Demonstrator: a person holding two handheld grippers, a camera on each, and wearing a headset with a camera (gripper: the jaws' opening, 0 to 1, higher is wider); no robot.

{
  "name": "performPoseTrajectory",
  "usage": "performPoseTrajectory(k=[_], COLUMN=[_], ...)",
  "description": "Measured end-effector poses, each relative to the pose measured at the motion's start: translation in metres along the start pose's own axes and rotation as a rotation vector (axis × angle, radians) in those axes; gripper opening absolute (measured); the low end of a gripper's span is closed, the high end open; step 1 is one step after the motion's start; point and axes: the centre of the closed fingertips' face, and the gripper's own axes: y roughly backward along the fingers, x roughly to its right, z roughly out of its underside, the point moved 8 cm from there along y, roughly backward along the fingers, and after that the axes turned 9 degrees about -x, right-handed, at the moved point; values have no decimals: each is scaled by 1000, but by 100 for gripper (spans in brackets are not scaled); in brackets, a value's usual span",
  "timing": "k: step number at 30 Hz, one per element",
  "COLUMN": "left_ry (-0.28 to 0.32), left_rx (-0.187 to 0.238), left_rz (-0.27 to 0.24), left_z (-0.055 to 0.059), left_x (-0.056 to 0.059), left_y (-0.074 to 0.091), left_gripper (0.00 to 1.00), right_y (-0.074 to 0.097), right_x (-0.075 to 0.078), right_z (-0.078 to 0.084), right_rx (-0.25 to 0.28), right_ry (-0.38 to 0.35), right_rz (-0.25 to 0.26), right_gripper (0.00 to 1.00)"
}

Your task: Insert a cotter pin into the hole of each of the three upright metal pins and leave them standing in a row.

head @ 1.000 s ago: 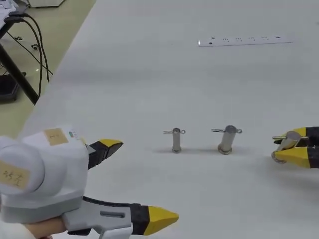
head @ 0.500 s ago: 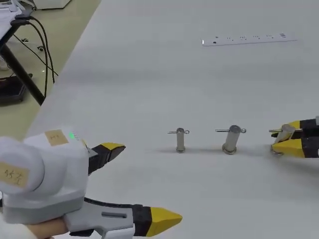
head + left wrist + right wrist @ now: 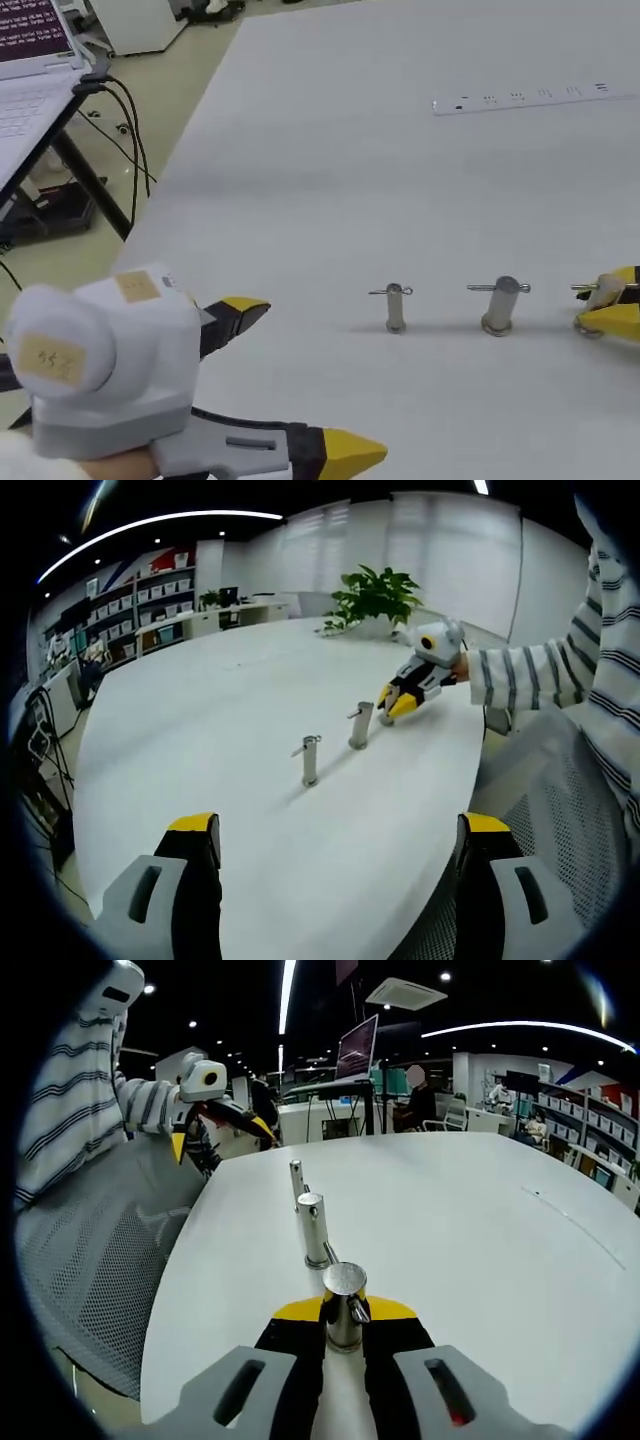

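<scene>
- White tabletop [image 3: 330, 180] spreads wide and bare beyond both sets of fingers, matte and smooth, with its curved edge on the person's side.
- Around it is an office: shelves [image 3: 150, 590] along a far wall, a leafy plant [image 3: 375, 592] past the table's end, and strip lights overhead.
- A white power strip [image 3: 535, 97] lies far ahead of the fingers. Off the table's left edge, a laptop [image 3: 25, 60] sits on a stand with dark cables [image 3: 125, 140] hanging from it.
- The left gripper [image 3: 310, 385] hovers low over the table with its yellow-tipped fingers spread wide and nothing between them.
- Nothing stands between those fingers and the row of pins ahead of them.
- The right gripper [image 3: 345, 1312] has its fingers closed on the third metal pin [image 3: 344, 1280], one on each side of the shaft. The pin's base is at the tabletop.
- A cotter pin [image 3: 590, 288] crosses that pin just above the fingers.
- Just beyond the right fingertips stands the middle metal pin [image 3: 499, 305], upright and apart from them, with its own cotter pin through the top.
- Farther along the same line stands the end metal pin [image 3: 396, 308], slimmer, upright and also pinned.
- A striped sleeve [image 3: 520, 670] leads back from the right gripper, and a mesh chair [image 3: 90, 1260] sits at the table's edge.
</scene>
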Motion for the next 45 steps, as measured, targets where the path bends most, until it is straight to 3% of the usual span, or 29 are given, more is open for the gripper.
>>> performPoseTrajectory(k=[9,12,14,16,19,24,27,31,34,45], left_ry=[5,-1,-7,-10,6,11,8,20,24,81], left_rx=[1,0,-5,-13,-6,1,-5,6,-2,-31], left_rz=[-6,-7,-6,-8,2,6,9,19,22,40], left_z=[1,1,1,1,0,-2,-4,-4,-1,20], left_x=[-3,-4,-4,-4,-4,-5,-4,-5,-5,-1], left_y=[2,3,4,4,4,3,4,10,12,11], left_gripper=[97,97,97,97,97,97,97,97,97,97], right_y=[-2,-1,2,7,13,20,26,35,42,44], right_x=[-3,-5,-6,-9,-14,-26,-33,-41,-47,-67], right_z=[-1,-6,-10,-18,-26,-36,-38,-44,-46,-39], right_rx=[-16,1,-3,16,42,49,35,59,67,26], right_ry=[-35,-44,-88,-77,-128,-167,-236,-274,-314,-441], right_rz=[6,34,60,96,120,150,176,198,225,236], right_gripper=[11,23,30,41,54,63,66,70,73,84])
